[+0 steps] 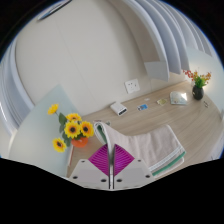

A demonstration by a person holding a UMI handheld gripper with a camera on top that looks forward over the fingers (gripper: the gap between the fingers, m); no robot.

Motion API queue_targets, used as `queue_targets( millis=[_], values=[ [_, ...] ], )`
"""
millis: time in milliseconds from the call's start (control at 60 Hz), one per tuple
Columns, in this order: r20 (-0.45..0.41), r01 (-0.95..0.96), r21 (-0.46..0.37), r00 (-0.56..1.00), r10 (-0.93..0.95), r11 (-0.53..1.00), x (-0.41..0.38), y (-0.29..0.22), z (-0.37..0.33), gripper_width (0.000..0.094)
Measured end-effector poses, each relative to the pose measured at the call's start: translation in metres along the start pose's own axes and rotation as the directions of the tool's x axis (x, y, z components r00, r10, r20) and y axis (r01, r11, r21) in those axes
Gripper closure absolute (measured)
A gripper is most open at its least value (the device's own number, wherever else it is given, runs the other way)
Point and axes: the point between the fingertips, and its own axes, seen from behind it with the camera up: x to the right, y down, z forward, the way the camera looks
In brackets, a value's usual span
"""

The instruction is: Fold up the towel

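The towel (152, 146) is a pale cloth with a green stripe along one edge. It spreads from the fingertips out to the right, over the wooden table (150, 116). My gripper (110, 150) is shut, with its magenta pads (97, 158) pressed together on a thin edge of the towel that rises between them. The gripper is held well above the table. The part of the towel below the fingers is hidden.
A pot of sunflowers (72, 129) stands just left of the fingers. Farther along the table are a white box (118, 107), a small blue item (141, 106), a white notebook (178, 97) and a dark vase of flowers (197, 86). A white wall with a socket (132, 85) is behind.
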Motion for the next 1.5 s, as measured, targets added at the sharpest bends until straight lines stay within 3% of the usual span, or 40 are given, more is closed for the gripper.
queue_targets(
  millis=[133,317,550,767,833,983,1033,1083,1267,1500],
  values=[
    [0.002,-0.164,0.035,0.986,0.164,0.986,0.061,-0.04,-0.01,0.0902],
    [-0.097,-0.325,-0.024,0.942,0.321,0.945,0.188,-0.028,0.021,0.0902],
    [-0.244,-0.17,-0.075,0.959,0.147,0.983,0.285,0.001,0.055,0.0899],
    [-0.231,-0.004,-0.09,0.973,-0.017,0.996,0.292,0.004,0.059,0.0889],
    [-0.235,0.045,-0.088,0.97,-0.064,0.995,0.289,-0.001,0.056,0.0781],
    [-0.288,0.204,-0.065,0.933,-0.214,0.977,0.28,-0.034,0.01,0.0068],
    [-0.273,0.23,-0.058,0.932,-0.237,0.971,0.263,-0.042,-0.019,0.0115],
    [-0.261,0.265,-0.064,0.926,-0.272,0.962,0.248,-0.047,-0.053,0.0079],
    [-0.286,0.359,-0.082,0.885,-0.367,0.93,0.217,-0.05,-0.184,0.0085],
    [-0.305,0.319,-0.076,0.894,-0.327,0.945,0.211,-0.031,-0.234,0.0087]
  ],
)
